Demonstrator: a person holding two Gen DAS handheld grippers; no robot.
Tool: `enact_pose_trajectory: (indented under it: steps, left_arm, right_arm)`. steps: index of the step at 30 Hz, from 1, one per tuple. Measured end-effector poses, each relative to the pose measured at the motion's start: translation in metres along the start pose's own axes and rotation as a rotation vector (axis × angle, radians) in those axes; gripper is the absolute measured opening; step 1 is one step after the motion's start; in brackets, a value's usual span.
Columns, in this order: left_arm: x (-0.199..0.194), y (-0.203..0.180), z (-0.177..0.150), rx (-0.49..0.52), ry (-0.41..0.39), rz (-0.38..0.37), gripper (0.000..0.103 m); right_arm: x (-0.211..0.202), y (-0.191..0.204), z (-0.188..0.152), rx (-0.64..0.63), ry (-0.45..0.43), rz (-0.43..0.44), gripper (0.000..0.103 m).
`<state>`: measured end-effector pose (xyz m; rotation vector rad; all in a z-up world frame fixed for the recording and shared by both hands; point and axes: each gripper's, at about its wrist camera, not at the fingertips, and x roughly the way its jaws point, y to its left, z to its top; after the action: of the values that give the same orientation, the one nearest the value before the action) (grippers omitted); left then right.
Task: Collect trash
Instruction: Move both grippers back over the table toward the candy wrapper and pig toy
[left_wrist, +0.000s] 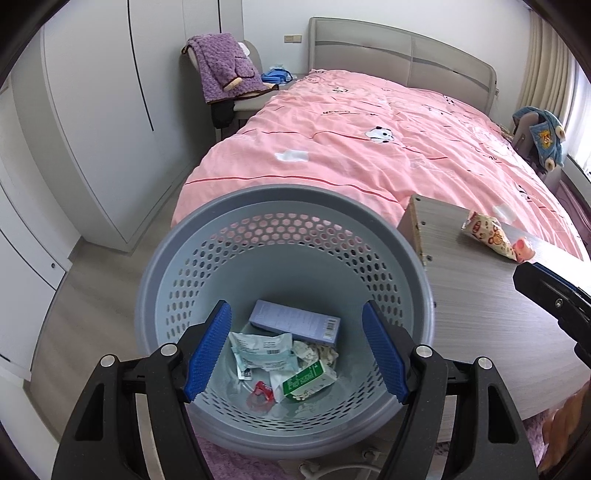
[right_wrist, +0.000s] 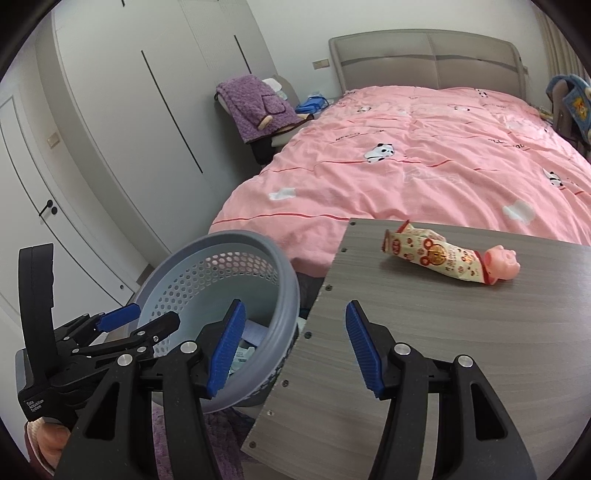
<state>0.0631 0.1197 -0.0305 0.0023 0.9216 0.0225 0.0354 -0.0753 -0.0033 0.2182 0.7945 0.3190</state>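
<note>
My left hand-held gripper (left_wrist: 297, 347) hangs over the grey trash basket (left_wrist: 155, 295), and its two blue pads stand wide apart with nothing between them. The basket is round, with many small holes in its wall, and it stands on the floor just beside the left edge of the worktop (right_wrist: 424, 350). On its bottom I see a pale purple box (left_wrist: 291, 321) with a barcode, a crumpled white and light blue wrapper (left_wrist: 258, 352), a small green and white carton (left_wrist: 308, 380), a little red piece (left_wrist: 262, 389) and a crumpled paper ball (left_wrist: 316, 352). My right hand-held gripper (right_wrist: 293, 349) is above the near left part of the worktop, and its blue pads are also apart and hold nothing. The trash that is not yet collected is a snack wrapper (right_wrist: 439, 258), which lies on its side on the far part of the worktop, well apart from my right hand-held gripper. The wrapper is cream coloured with red round patterns, it is wrinkled, and its left end is torn open. At its right end a small pink pig figure (right_wrist: 502, 262) touches it; I cannot tell if the pig is a part of the package. The worktop is a grey wood-grain board with small holes along its left edge. Behind it is a bed with a pink quilt (right_wrist: 406, 162) that has panda pictures.
</note>
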Motion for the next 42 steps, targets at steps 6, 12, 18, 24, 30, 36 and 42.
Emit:
enact_pose_trajectory:
  steps: [6,12,18,24,30,36,42]
  left_arm:
    - [0.0,-0.014,0.003,0.017,0.001,-0.015,0.07]
    - [0.0,-0.029,0.005,0.034,0.003,-0.031,0.07]
    - [0.001,-0.038,0.006,0.049,0.001,-0.041,0.07]
    - [0.003,-0.049,0.009,0.064,0.003,-0.053,0.07]
    - [0.009,-0.062,0.011,0.086,0.01,-0.062,0.07]
    - [0.014,-0.08,0.018,0.114,0.01,-0.075,0.07]
    - [0.026,-0.106,0.028,0.147,0.017,-0.11,0.07]
  right_arm:
    - [-0.009,-0.018,-0.003,0.027,-0.015,-0.023,0.056]
    - [-0.013,-0.034,-0.004,0.051,-0.024,-0.041,0.056]
    - [-0.017,-0.046,-0.004,0.07,-0.033,-0.058,0.056]
    - [-0.019,-0.057,-0.004,0.08,-0.041,-0.077,0.056]
    - [-0.018,-0.073,-0.007,0.102,-0.035,-0.095,0.056]
    - [-0.015,-0.094,-0.009,0.133,-0.029,-0.124,0.056]
    - [-0.011,-0.117,-0.008,0.162,-0.026,-0.17,0.056]
